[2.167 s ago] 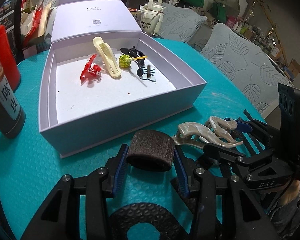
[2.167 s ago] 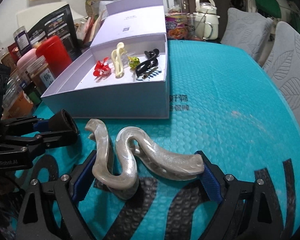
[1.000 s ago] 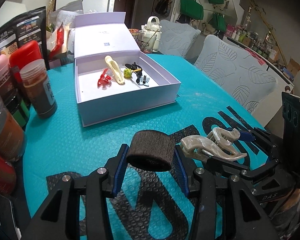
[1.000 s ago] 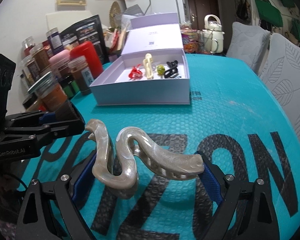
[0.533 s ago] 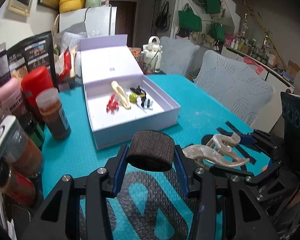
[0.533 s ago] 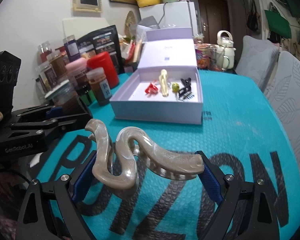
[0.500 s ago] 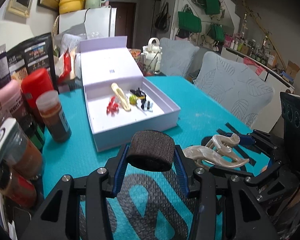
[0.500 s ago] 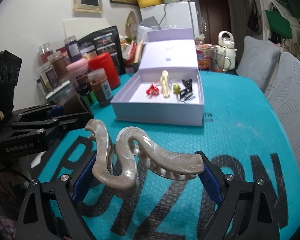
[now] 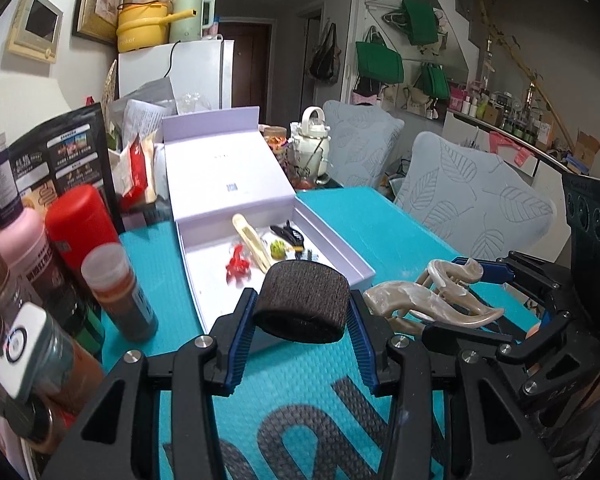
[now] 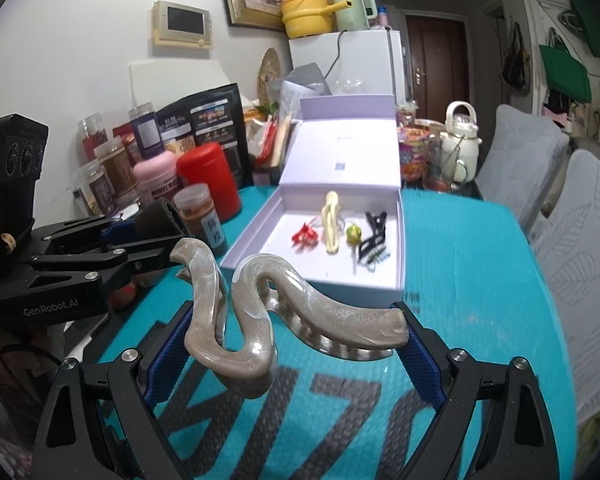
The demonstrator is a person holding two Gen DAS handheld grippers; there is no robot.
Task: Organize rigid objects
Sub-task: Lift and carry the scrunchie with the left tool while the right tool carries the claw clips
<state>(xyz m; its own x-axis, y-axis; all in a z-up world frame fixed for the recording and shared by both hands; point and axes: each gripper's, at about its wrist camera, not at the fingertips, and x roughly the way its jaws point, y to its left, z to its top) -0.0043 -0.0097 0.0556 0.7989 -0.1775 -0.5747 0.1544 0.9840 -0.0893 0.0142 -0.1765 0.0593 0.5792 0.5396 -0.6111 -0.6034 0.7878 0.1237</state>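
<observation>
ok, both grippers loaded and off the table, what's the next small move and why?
Probably carry the right gripper forward over the open lavender box and lower the pearly wavy hair claw beside the clips already inside. The claw sits clamped between the pads, short of the box; the left gripper holds the dark hair roller, which could follow.

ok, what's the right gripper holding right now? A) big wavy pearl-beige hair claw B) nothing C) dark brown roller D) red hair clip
A: the right gripper has the wavy pearl-beige hair claw spanning its two blue pads; the dark brown roller sits in the left gripper, and the red clip lies in the open box.
</observation>
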